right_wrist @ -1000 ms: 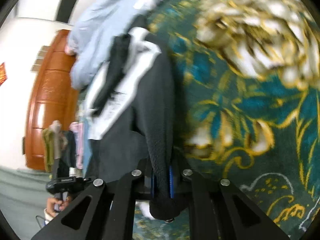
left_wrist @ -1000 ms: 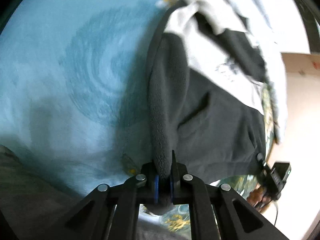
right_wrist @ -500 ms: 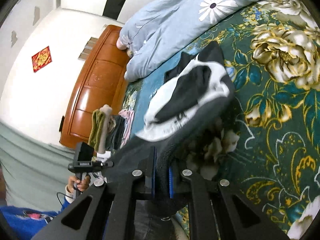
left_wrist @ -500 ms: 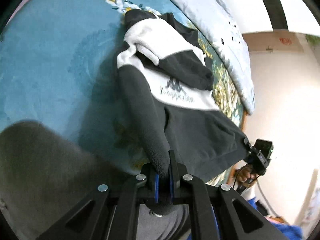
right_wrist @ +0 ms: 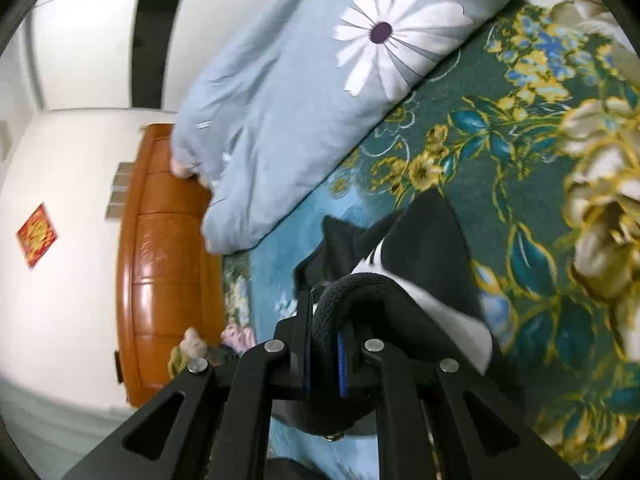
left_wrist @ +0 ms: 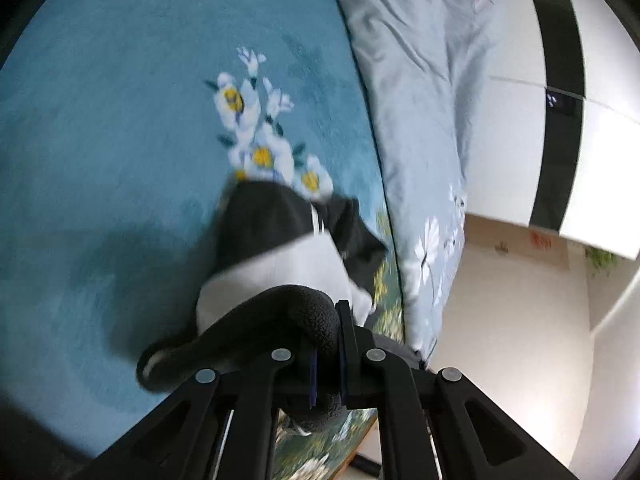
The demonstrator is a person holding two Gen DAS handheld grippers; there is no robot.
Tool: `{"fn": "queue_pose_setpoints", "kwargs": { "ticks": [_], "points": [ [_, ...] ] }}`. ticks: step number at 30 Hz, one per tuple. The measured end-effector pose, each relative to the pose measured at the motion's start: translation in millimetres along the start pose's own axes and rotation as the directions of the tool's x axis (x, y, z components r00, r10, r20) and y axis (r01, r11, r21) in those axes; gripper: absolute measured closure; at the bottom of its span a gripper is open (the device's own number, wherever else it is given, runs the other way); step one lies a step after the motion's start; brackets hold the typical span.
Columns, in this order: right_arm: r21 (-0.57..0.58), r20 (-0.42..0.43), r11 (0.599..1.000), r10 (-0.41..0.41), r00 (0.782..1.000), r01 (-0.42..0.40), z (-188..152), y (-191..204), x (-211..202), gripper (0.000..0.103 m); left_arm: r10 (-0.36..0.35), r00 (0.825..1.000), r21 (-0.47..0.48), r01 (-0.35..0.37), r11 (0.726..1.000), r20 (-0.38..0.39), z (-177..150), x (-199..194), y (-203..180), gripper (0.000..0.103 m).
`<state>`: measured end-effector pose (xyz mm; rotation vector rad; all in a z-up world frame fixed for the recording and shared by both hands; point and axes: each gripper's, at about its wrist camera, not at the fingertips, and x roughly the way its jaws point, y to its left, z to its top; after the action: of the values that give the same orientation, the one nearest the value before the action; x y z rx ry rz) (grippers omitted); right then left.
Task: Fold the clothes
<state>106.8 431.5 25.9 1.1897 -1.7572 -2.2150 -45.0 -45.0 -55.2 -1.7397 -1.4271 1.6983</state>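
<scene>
A black and white fleece hoodie [left_wrist: 280, 256] lies on the bed, its hood end pointing toward the far quilt. My left gripper [left_wrist: 327, 354] is shut on a thick black fleece edge that bulges up between its fingers. In the right wrist view the same hoodie [right_wrist: 424, 248] stretches away from the camera, and my right gripper [right_wrist: 325, 354] is shut on another black fleece edge that loops over its fingers. Both held edges hang above the white chest part. The garment's lower part is hidden behind the grippers.
The bed has a teal blanket [left_wrist: 120, 128] on one side and a dark green floral cover [right_wrist: 520, 184] on the other. A pale blue daisy-print quilt [right_wrist: 304, 92] is bunched along the far side. A wooden headboard [right_wrist: 160, 264] stands by the white wall.
Both grippers have carried the held fleece edges forward over the hoodie toward its hood end. The dark lower body no longer lies spread out in view.
</scene>
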Motion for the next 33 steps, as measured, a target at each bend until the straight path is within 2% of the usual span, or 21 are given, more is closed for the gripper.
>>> {"fn": "queue_pose_setpoints", "kwargs": {
  "ticks": [3,6,9,12,14,16,18,19,21,22,24,25,27,29,33],
  "points": [
    [0.045,-0.008,0.999,-0.020,1.000,0.020,11,-7,13,0.092,-0.050,0.999,-0.094,0.049,0.994,-0.002,7,11,14,0.093],
    [0.089,-0.017,0.995,-0.040,0.999,0.041,22,-14,25,0.090,-0.017,1.000,-0.149,0.017,0.989,0.001,11,8,18,0.088],
    [0.133,-0.026,0.989,-0.059,0.998,0.062,32,-21,38,0.088,0.006,1.000,-0.197,-0.009,0.980,-0.015,15,10,19,0.074],
    [0.189,-0.066,0.974,-0.112,0.992,0.123,35,-25,44,0.087,-0.057,0.998,-0.235,0.048,0.971,-0.030,19,12,19,0.059],
    [0.226,-0.079,0.966,-0.112,0.991,0.127,38,-27,44,0.086,-0.113,0.993,-0.240,0.106,0.965,-0.016,24,5,17,0.043],
    [0.247,-0.062,0.965,-0.073,0.995,0.086,42,-25,38,0.077,-0.154,0.988,-0.234,0.149,0.961,-0.005,29,-7,15,0.036],
    [0.267,-0.030,0.963,-0.037,0.999,0.044,46,-22,29,0.062,-0.174,0.985,-0.193,0.173,0.966,0.015,34,-21,12,0.036],
    [0.266,-0.011,0.963,-0.029,1.000,0.031,48,-20,23,0.062,-0.174,0.984,-0.165,0.177,0.970,0.031,36,-28,12,0.036],
    [0.235,0.013,0.971,-0.046,0.999,0.042,50,-15,16,0.062,-0.142,0.987,-0.100,0.149,0.984,0.070,35,-42,18,0.035],
    [0.205,0.006,0.976,-0.078,0.997,0.075,47,-16,18,0.062,-0.103,0.991,-0.069,0.109,0.992,0.081,33,-45,22,0.035],
    [0.143,-0.003,0.980,-0.143,0.990,0.142,43,-17,22,0.062,0.023,0.996,-0.005,-0.022,1.000,0.092,27,-44,30,0.035],
    [0.112,-0.007,0.978,-0.175,0.985,0.174,41,-17,24,0.062,0.110,0.989,0.031,-0.114,0.993,0.095,24,-39,35,0.035],
    [0.049,-0.010,0.970,-0.239,0.971,0.239,37,-18,28,0.062,0.204,0.976,0.080,-0.210,0.974,0.077,16,-24,44,0.036],
    [-0.009,-0.013,0.956,-0.293,0.956,0.292,32,-19,36,0.062,0.219,0.974,0.104,-0.225,0.969,0.059,9,-10,48,0.037],
    [-0.062,-0.015,0.940,-0.336,0.942,0.335,27,-14,57,0.059,0.198,0.978,0.136,-0.207,0.969,0.071,-2,11,38,0.037]
  ]
}}
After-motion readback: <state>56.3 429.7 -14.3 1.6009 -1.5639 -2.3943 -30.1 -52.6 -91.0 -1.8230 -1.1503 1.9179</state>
